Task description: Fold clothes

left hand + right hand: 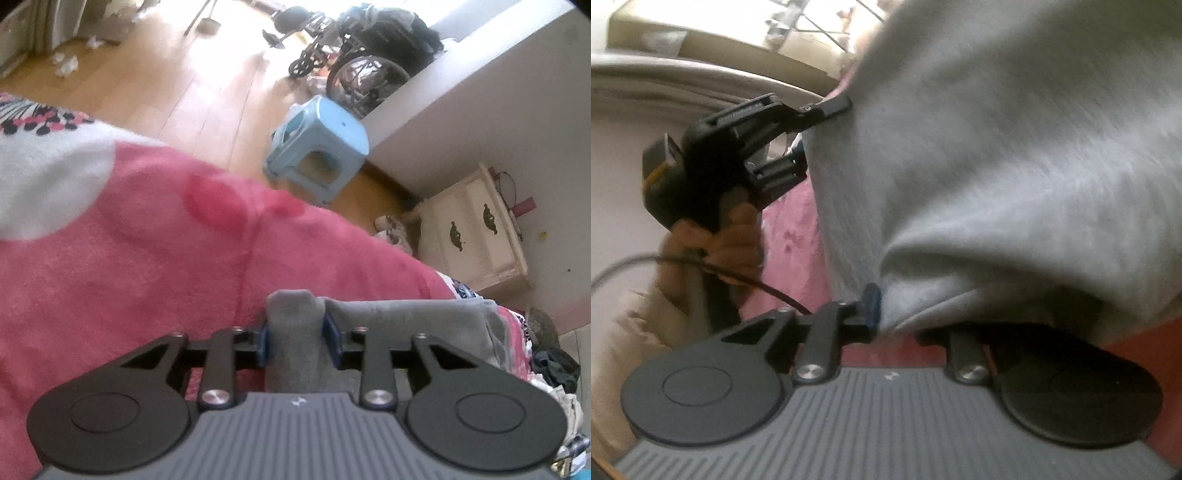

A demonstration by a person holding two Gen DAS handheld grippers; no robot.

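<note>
A grey fleece garment [406, 314] lies bunched on the pink blanket [129, 277] that covers the bed. In the left wrist view my left gripper [298, 339] is shut on a raised fold of it, with the blue pads [263, 343] pressing both sides. In the right wrist view the same grey garment [1015, 166] hangs lifted and fills the right half. My right gripper [905, 317] holds a lower fold: one blue pad [871, 304] presses the cloth, and cloth hides the other finger. A hand [731, 236] holds the left gripper [816, 136], clamped on the garment's left edge.
Beyond the bed's edge are a wooden floor [177, 85], a light blue plastic stool [317, 147], a cream bedside cabinet [472, 229] and a wheelchair [354, 62] by the wall. Loose clothes [554, 369] pile at the right. A cable [746, 277] trails from the hand.
</note>
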